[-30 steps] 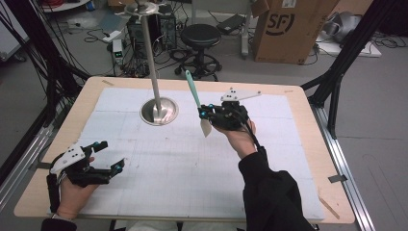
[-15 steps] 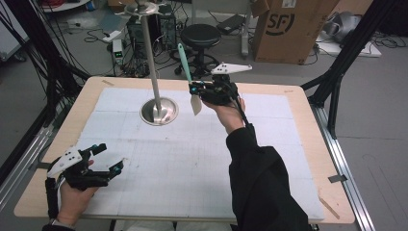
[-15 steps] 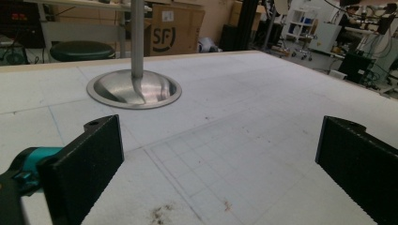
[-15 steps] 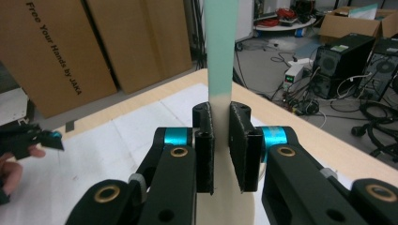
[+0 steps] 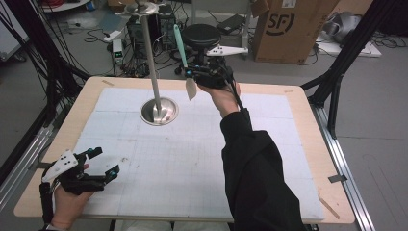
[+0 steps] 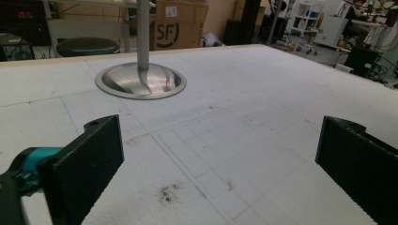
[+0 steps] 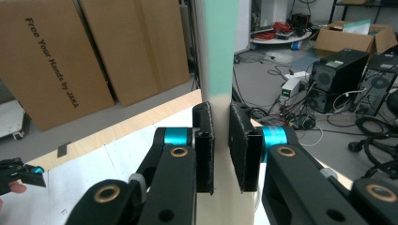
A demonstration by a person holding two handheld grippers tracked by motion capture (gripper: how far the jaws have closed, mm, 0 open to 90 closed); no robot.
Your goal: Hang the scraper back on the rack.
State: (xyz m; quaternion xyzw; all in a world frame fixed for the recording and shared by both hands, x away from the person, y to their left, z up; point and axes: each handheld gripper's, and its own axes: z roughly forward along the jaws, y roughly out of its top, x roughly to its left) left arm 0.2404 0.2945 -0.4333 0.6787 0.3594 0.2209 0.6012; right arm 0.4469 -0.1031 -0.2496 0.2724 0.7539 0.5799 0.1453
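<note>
High view first: the right gripper [image 5: 192, 74] is up in the air past the far edge of the table [image 5: 293, 103], and it is squeezing a spatula [image 5: 185, 62] in its jaws. The spatula has a green handle that points up and a pale blade that hangs down. It is near the tall metal stand [image 5: 154, 72], just to the right of its pole, but not touching it. The stand has a round shiny base [image 5: 159, 110] on the white mat and a small plate at the very top.

Right gripper view shows the two black pads [image 7: 244, 145] pressed on the pale part of the spatula [image 7: 218, 51], one on each side — a tight grip, but only on a thin spot.

The left gripper [image 5: 98, 163] rests low by the near left corner, with its jaws wide apart and nothing between them (the left gripper view shows only bare mat there).

What could go wrong? The spatula is long, so it could turn or slip in the pads if the hand swings fast. It could also bump the pole — the stand is tall and thin, so a hard knock might tip it. If the job is to hang the spatula up top, I think a small miss would let it fall on the table.
</note>
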